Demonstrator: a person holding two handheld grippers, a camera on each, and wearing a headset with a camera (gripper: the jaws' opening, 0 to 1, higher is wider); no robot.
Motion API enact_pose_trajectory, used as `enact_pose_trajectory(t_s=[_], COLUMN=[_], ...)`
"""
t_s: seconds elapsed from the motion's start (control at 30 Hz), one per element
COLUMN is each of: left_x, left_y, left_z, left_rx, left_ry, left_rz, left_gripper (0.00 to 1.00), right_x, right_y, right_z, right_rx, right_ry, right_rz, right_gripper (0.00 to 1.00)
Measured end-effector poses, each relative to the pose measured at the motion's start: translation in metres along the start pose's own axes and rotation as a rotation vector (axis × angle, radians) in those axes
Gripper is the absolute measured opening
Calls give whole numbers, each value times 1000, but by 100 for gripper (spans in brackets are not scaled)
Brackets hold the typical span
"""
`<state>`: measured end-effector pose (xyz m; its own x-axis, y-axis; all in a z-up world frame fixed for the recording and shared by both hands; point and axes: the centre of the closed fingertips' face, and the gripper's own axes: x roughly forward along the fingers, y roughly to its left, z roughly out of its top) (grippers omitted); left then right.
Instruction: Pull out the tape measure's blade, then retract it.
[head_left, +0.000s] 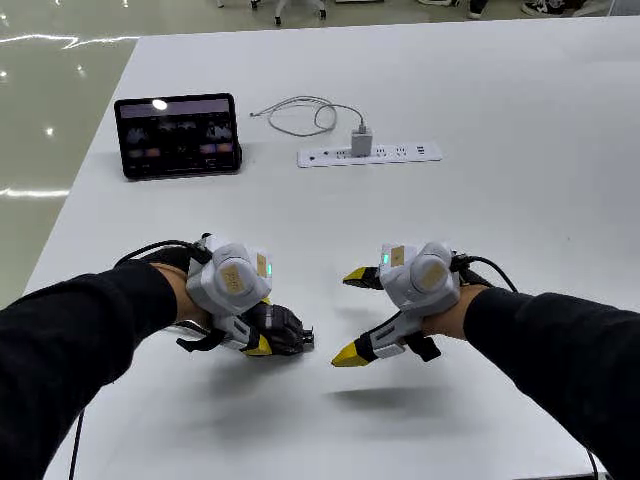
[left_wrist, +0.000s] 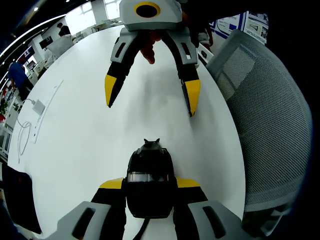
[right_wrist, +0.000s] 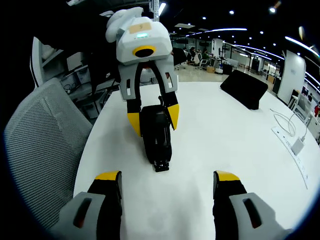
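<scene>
Left tongs (head_left: 263, 323) are clamped on the tape measure (head_left: 283, 327), with the yellow tips pressed against both sides of the black case. The left gripper view shows it best, the case sitting right between the jaws. The tape measure is held low over the near part of the white bench (head_left: 450, 90), and I honestly can't tell if its underside is touching the surface. Its mouth end points right, toward the other tool. The blade looks wound in, with just its little metal end tab (right_wrist: 161, 165) sitting at the mouth.

Right tongs (head_left: 348, 316) are spread wide apart and empty — tips aimed at the tape measure's mouth, near it but not touching. In the right gripper view the case lies dead ahead, centred between the two yellow tips. Both arms coming in from the bottom of the head view wear black sleeves (head_left: 70, 330).

Further back on the bench, from the left: a dark tablet (head_left: 178, 135) propped up with its screen lit, then a looped white cable (head_left: 300, 115) running into a white charger (head_left: 361, 139), which is plugged into a white power strip (head_left: 370, 155). All of that is well apart from the tongs. A grey mesh chair (left_wrist: 270, 110) stands just beside the bench edge — it turns up in both gripper views.
</scene>
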<state>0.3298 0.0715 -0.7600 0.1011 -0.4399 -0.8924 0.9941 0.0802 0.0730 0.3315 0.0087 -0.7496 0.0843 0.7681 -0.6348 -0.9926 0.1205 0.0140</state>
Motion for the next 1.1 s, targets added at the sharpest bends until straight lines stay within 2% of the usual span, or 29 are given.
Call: enact_pose_trajectory(t_s=[0.1, 0.2, 0.27, 0.4, 0.47, 0.53, 0.6, 0.67, 0.8, 0.87, 0.97, 1.03, 1.07, 1.1], left_x=[0, 0, 1, 1, 1, 2, 2, 2, 2, 2, 2, 2, 2, 2], left_y=[1, 1, 1, 1, 1, 1, 1, 1, 1, 1, 1, 1, 1, 1], left_z=[0, 0, 0, -1, -1, -1, -1, -1, -1, -1, -1, -1, -1, -1], left_rx=[-13, -28, -31, -25, -25, -25, -27, -33, -32, -32, -37, -40, -38, -40], left_ry=[-6, -13, -15, -2, 0, 1, -1, -5, -7, -8, -12, -18, -19, -20], left_rz=[14, 14, 8, -2, -4, -7, -9, -11, -14, -14, -12, -10, -10, -10], left_gripper=[32, 32, 32, 32, 32, 32, 32, 32, 32, 32, 32, 32, 32, 32], right_x=[6, 13, 19, 29, 33, 38, 41, 42, 44, 45, 49, 53, 55, 55], right_y=[2, 1, 5, 9, 10, 8, 10, 7, 1, -1, 5, 13, 10, 10], right_z=[5, 4, 3, -3, -5, -6, -8, -8, -8, -9, -8, -11, -11, -11], right_rx=[-10, -32, -20, -35, -38, -65, -79, -75, -86, -84, -78, -87, -112, -111], right_ry=[-10, 14, 20, 57, 64, 77, 89, 94, 109, 121, 126, 151, 154, 159], right_rz=[3, -5, 23, 38, 51, 34, 47, 51, 45, 57, 91, 131, 108, 109], right_gripper=[65, 63, 60, 48, 45, 35, 29, 29, 20, 22, 18, 12, 12, 12])
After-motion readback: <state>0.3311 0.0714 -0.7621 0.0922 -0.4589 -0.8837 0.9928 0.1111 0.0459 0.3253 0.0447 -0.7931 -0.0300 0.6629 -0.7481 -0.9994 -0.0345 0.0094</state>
